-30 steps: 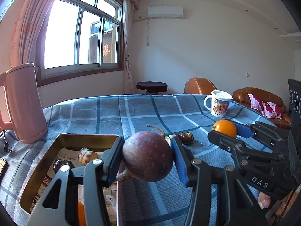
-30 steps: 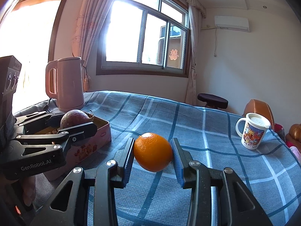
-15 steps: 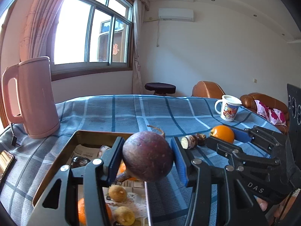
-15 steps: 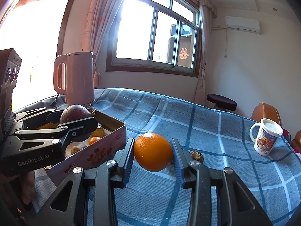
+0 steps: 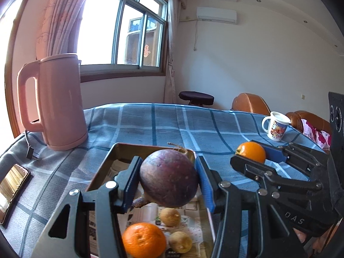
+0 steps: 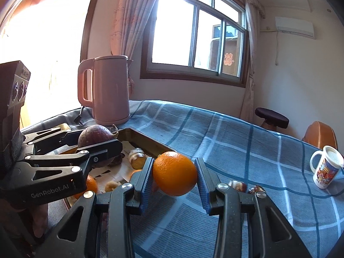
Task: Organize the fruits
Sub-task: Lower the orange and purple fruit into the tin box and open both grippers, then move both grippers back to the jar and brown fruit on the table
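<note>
both views sit low on a gripper, looking forward along its 2 fingers and slightly down over the blue checked tablecloth (image 5: pixel 172 126) toward the window wall. the left wrist view is close above the open tin (image 5: pixel 111 157), with the pink kettle (image 5: pixel 58 103) at 10 o'clock and the right gripper (image 5: pixel 250 158) at 3 o'clock. the right wrist view stands just right of the tin (image 6: pixel 150 143), with the left gripper (image 6: pixel 96 138) at 9 o'clock. both share the kettle (image 6: pixel 107 90), the tin, the window (image 6: pixel 197 36) and the mug (image 6: pixel 326 169).
</note>
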The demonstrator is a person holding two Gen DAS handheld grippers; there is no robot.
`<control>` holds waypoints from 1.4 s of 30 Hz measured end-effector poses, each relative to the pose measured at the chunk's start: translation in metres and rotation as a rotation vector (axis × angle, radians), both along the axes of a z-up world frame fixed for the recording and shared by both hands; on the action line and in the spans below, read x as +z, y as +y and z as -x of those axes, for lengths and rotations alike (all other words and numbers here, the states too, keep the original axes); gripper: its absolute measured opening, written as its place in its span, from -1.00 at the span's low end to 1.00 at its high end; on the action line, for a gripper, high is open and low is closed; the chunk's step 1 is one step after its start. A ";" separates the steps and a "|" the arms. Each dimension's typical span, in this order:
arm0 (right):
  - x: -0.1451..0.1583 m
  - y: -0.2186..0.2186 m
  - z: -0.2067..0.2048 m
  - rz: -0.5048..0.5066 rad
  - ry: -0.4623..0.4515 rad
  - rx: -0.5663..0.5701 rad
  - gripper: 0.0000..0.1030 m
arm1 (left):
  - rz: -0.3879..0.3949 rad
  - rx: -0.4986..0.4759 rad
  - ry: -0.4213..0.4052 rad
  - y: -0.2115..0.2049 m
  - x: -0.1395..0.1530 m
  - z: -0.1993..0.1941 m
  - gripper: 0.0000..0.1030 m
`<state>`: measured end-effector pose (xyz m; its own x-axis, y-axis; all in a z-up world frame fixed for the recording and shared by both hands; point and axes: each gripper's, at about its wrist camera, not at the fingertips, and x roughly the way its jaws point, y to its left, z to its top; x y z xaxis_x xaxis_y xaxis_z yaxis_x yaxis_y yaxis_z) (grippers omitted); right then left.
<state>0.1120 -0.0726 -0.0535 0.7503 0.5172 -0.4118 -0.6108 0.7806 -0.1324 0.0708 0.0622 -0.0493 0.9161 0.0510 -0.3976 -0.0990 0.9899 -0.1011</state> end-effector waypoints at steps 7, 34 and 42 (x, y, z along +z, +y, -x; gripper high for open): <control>-0.004 0.033 -0.003 0.035 0.022 0.066 -0.22 | 0.024 0.076 0.047 0.032 -0.006 -0.001 0.02; -0.005 0.018 -0.011 0.114 0.060 0.070 0.27 | 0.053 0.054 0.018 0.023 0.012 0.001 0.61; 0.008 -0.084 -0.058 0.039 0.064 -0.272 0.27 | -0.041 -0.079 0.016 -0.056 0.026 -0.029 0.68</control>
